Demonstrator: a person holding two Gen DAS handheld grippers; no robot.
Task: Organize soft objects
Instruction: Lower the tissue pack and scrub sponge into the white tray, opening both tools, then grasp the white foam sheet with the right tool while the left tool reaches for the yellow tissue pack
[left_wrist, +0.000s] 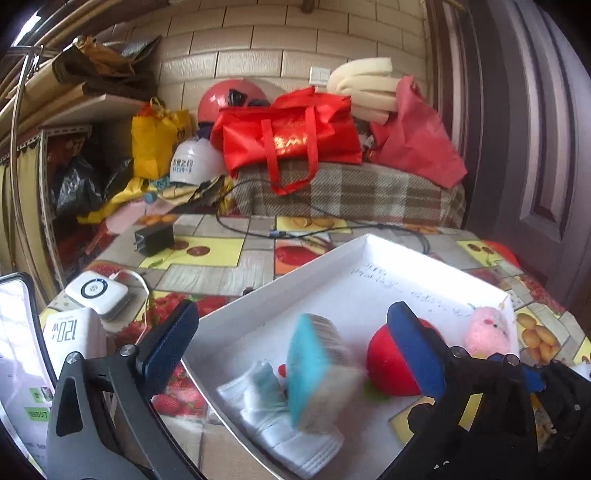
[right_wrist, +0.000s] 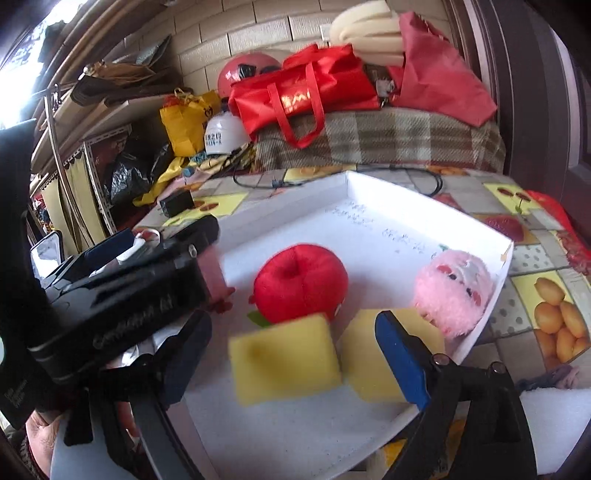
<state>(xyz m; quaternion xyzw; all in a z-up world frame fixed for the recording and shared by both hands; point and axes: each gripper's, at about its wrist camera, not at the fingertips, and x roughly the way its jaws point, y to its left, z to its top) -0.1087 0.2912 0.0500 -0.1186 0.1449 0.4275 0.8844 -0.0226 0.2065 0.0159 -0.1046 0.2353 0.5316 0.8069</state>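
Left wrist view: my left gripper (left_wrist: 291, 339) is spread wide; a blurred blue sponge (left_wrist: 317, 373) sits tilted between its fingers, no pad pressing, over a white sock (left_wrist: 280, 428) in the white tray (left_wrist: 280, 280). My right gripper (right_wrist: 295, 354) is spread too, around a blurred yellow sponge (right_wrist: 284, 358). Another yellow sponge (right_wrist: 369, 354), the red apple plush (right_wrist: 301, 282) and the pink plush (right_wrist: 452, 291) crowd the tray; its far half is bare.

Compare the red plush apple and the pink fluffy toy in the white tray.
The red plush apple is smooth and shiny with a dimple on top and a green leaf at its base; the pink fluffy toy is shaggy and has a small face. The apple looks larger and sits near the middle of the white tray; the pink toy sits by the tray's right wall. Both are soft, roundish and lie loose, ungripped.
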